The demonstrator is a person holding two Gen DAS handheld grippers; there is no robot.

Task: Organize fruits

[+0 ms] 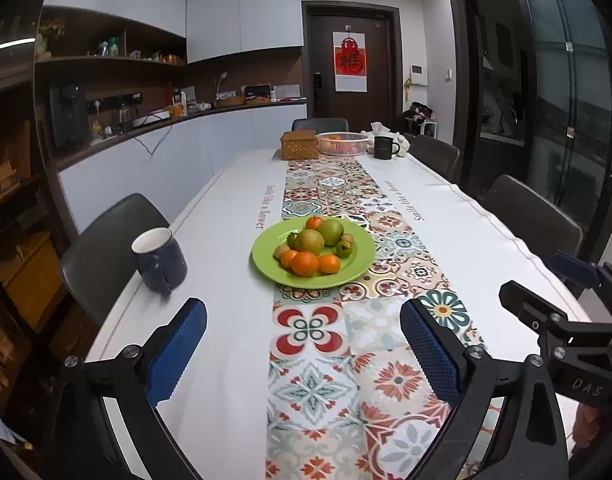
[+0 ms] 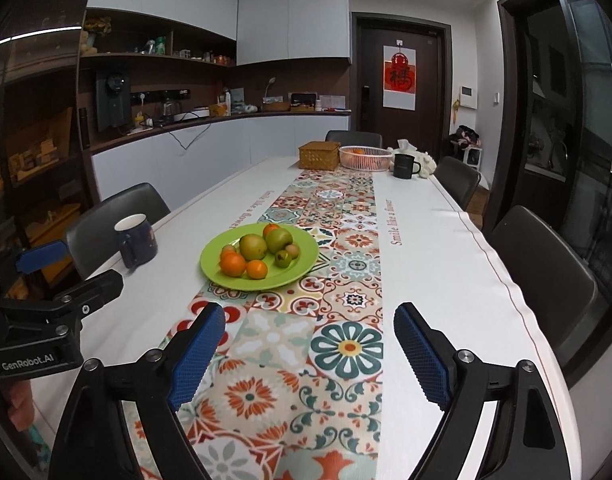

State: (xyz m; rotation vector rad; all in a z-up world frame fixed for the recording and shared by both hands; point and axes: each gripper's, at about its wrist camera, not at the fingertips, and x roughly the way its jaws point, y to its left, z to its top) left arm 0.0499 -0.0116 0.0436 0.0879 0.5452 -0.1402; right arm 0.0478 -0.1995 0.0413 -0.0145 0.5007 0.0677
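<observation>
Navy-glazed mug [image 1: 159, 261] stands at the left edge of the table [image 1: 234, 208], well apart from my work. My left gripper [image 1: 304, 354] hangs wide, holding nothing. Ahead, the green plate [image 1: 358, 268] carries the fruits [image 1: 315, 246], oranges and greenish pears heaped together on the patterned runner [image 2: 338, 264]. My right gripper [image 2: 309, 354] spreads wide too, empty. A white basket [image 2: 365, 158] waits far down the table.

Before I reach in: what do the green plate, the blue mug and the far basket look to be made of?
Green plate: probably plastic or melamine; flat even colour, soft sheen. Blue mug: likely glazed ceramic; glossy dark outside, white inside, thick wall. Basket: pale openwork sides, plastic or coated wire; too distant to tell.
</observation>
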